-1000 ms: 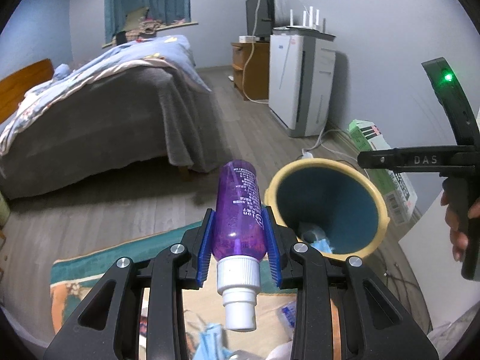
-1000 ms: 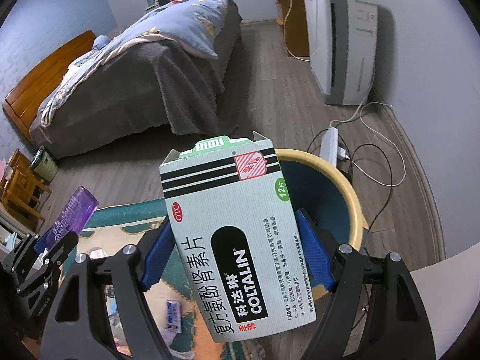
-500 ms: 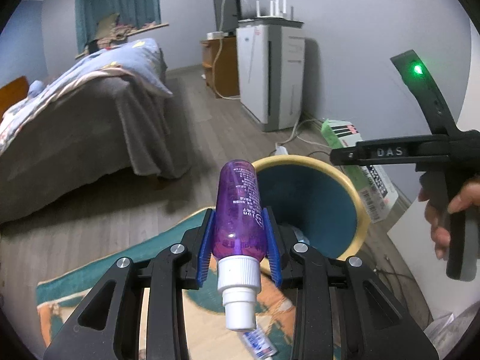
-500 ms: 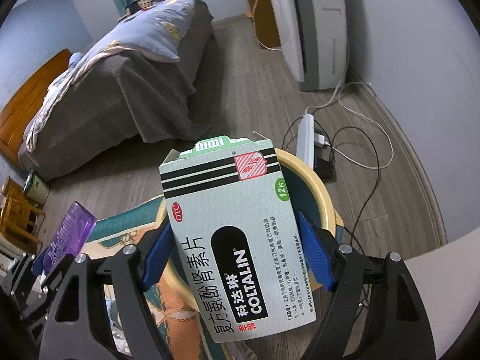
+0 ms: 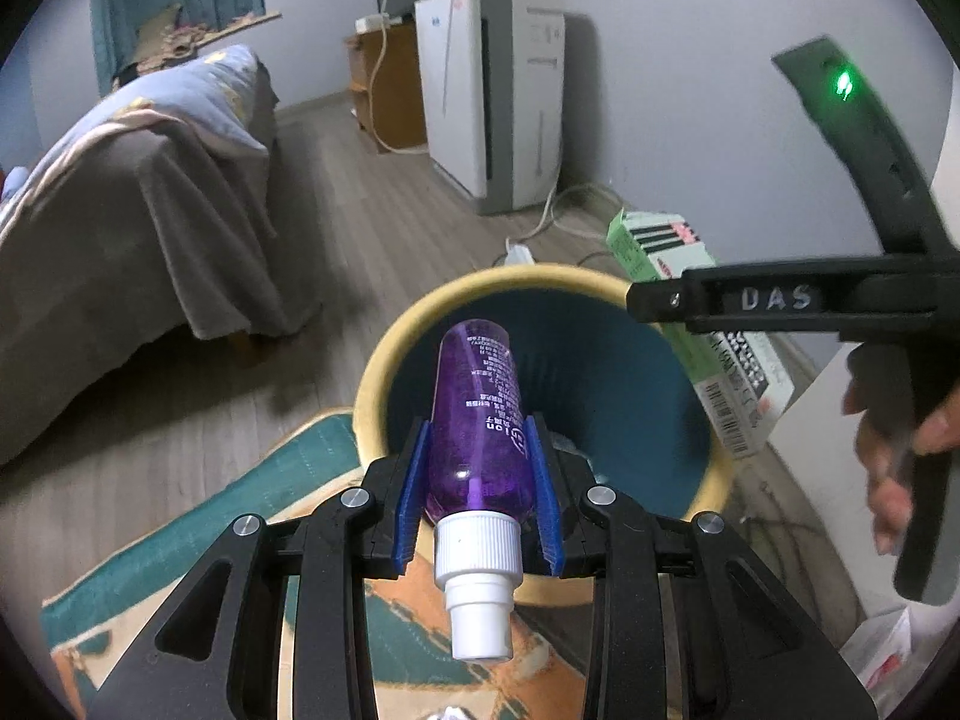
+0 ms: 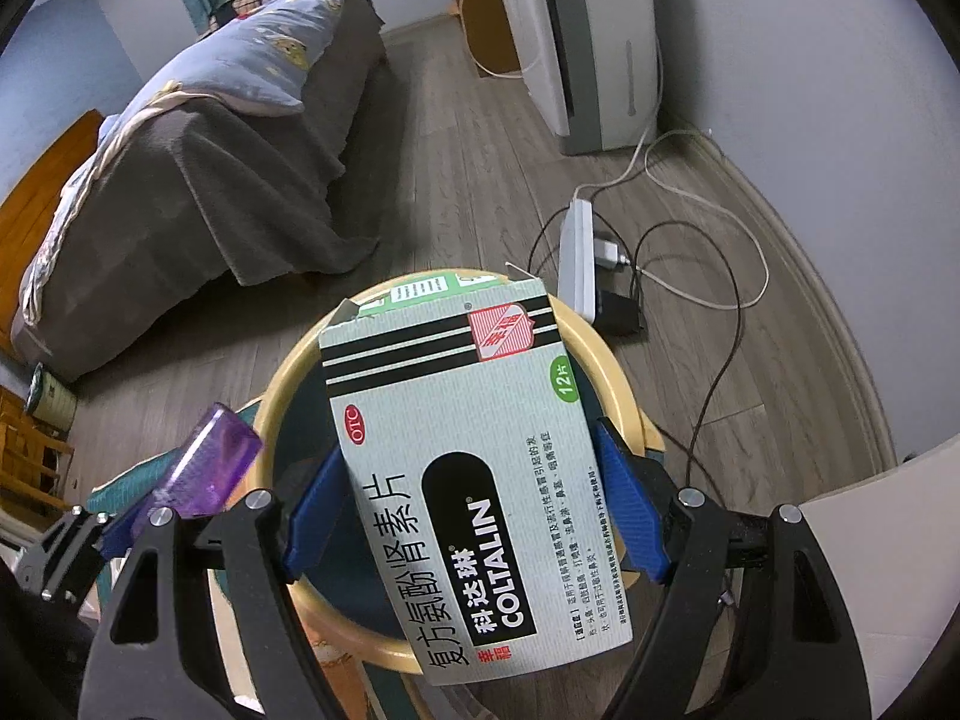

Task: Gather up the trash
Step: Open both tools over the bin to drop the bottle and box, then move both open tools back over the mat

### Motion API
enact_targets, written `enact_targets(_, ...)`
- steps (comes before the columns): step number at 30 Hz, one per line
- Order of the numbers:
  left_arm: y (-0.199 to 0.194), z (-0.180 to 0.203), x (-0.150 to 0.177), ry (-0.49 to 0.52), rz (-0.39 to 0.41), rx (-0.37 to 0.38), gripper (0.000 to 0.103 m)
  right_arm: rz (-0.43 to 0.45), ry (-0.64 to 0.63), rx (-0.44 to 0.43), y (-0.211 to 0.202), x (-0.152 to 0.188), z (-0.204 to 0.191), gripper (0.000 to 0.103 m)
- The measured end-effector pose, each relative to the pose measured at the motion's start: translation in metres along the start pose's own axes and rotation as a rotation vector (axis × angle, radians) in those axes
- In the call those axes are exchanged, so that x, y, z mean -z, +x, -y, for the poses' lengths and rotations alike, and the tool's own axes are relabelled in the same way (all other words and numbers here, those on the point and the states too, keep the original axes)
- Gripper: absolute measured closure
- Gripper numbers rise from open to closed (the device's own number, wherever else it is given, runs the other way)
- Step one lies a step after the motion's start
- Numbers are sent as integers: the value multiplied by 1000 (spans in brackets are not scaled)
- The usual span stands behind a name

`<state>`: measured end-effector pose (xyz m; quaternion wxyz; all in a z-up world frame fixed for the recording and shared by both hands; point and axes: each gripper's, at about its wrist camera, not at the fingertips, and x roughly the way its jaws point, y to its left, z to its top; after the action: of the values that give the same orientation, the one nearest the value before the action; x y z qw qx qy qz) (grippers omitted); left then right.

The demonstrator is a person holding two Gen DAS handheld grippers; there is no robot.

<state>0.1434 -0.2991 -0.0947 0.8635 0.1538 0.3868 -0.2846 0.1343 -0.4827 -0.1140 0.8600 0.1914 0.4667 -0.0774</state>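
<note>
We had the left gripper (image 5: pixel 480 480) clamped on the purple bottle (image 5: pixel 480 420), the right gripper (image 6: pixel 474 516) on the medicine box (image 6: pixel 468 480), both poised over the bin (image 5: pixel 384 372). The bottle looked slick, so gripping its body suited; the box seemed light (crushable). Only the left view showed trash inside; only the right showed the power strip (image 6: pixel 576 258).

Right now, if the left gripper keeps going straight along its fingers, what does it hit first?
Likely the inside of the trash bin. The left gripper, shut on the purple bottle, points into the bin's open mouth; nothing shows between. The bottle's far end would probably touch first; depth is unclear.
</note>
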Motion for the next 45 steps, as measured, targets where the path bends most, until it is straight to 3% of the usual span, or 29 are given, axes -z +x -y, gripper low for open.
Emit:
enact_targets(6, 23, -9, 0, -21, -18, 18, 69, -11, 24, -10, 13, -1, 2, 26)
enact_targets(8, 23, -10, 0, -15, -14, 13, 65, -11, 32, -20, 15, -2, 0, 26)
enact_targets(14, 17, -18, 3, -32, 8, -2, 43, -13, 28, -15, 18, -4, -6, 20)
enact_targets(17, 10, -23, 7, -60, 20, -7, 28, -11, 34, -12, 15, -6, -5, 16)
enact_targets(19, 2, -24, 9, -67, 34, -30, 11, -6, 38, -8, 10, -7, -6, 14)
enact_targets(20, -3, -26, 11, -74, 44, -46, 9, -1, 41, -6, 6, -7, -6, 13)
enact_targets(24, -23, -34, 17, -107, 48, -70, 7, 31, 30, 8, -12, -10, -9, 6)
enact_targets(33, -109, -64, 42, -179, 106, -143, 6, 56, -103, 4, -52, 6, -49, 6)
enact_targets(40, -174, -94, 81, -253, 140, -232, 5, 67, -137, -38, -84, 36, -88, 6)
enact_targets(45, -202, -106, 117, -284, 111, -274, 5, 26, -194, -66, -93, 68, -116, 6)
